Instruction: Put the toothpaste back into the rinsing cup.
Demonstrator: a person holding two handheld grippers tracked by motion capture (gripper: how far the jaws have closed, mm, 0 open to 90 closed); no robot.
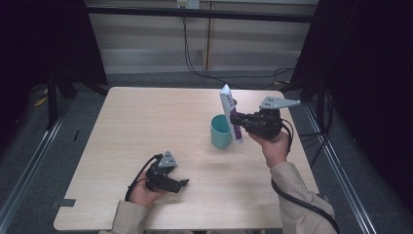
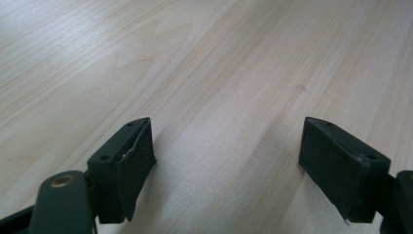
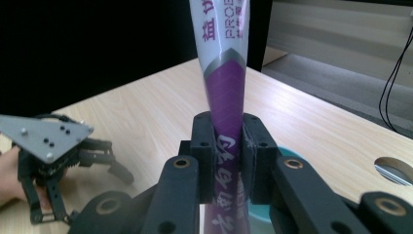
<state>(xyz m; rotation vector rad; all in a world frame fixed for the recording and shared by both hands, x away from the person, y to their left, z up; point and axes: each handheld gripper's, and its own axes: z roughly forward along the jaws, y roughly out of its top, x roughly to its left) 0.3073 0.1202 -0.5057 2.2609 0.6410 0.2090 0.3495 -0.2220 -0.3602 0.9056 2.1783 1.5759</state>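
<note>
Toothpaste tube (image 3: pixel 225 92) clamped upright between right gripper (image 3: pixel 228 146) jaws — beside cup (image 1: pixel 220 131); left gripper (image 2: pixel 226 161) jaws spread.

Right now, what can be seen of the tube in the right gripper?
The tube is a soft squeeze tube, white at its flat crimped end and purple lower down, with printed lettering. It stands nearly upright, crimp up, pinched by the right gripper above the teal cup on the table.
</note>
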